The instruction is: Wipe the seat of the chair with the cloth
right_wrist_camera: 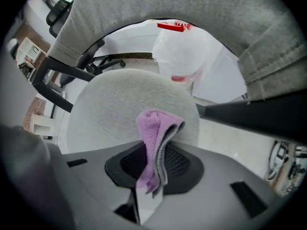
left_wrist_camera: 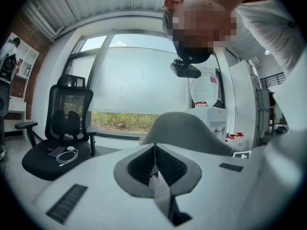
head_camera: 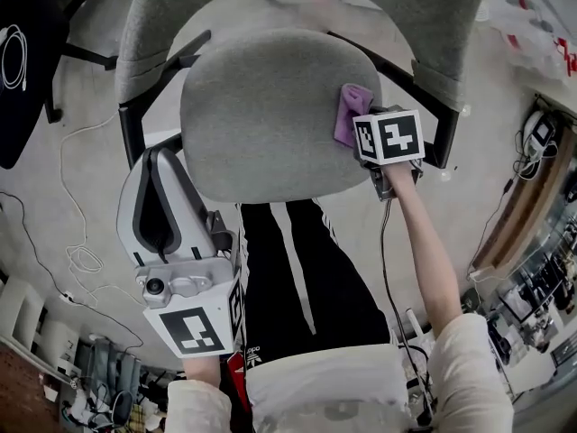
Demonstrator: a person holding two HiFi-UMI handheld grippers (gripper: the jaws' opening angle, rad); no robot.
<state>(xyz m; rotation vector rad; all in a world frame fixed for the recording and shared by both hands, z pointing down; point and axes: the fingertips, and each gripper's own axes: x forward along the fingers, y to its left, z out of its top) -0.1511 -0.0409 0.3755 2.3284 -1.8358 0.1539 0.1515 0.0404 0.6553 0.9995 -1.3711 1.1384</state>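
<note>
The grey fabric chair seat point(head_camera: 270, 115) fills the middle of the head view, with its backrest point(head_camera: 297, 7) beyond. My right gripper point(head_camera: 361, 120) sits at the seat's right edge, shut on a folded purple cloth point(head_camera: 350, 111) that rests against the seat. In the right gripper view the cloth point(right_wrist_camera: 156, 143) sticks up from between the closed jaws, with the seat point(right_wrist_camera: 124, 109) right behind it. My left gripper point(head_camera: 167, 215) is held off the seat's near-left edge, tilted upward. Its jaws point(left_wrist_camera: 156, 169) meet with nothing between them.
A black armrest point(head_camera: 153, 88) stands at the seat's left and another point(head_camera: 419, 97) at its right. White cables point(head_camera: 77, 260) lie on the floor to the left. A black mesh office chair point(left_wrist_camera: 62, 128) carrying a phone and cable stands by the window.
</note>
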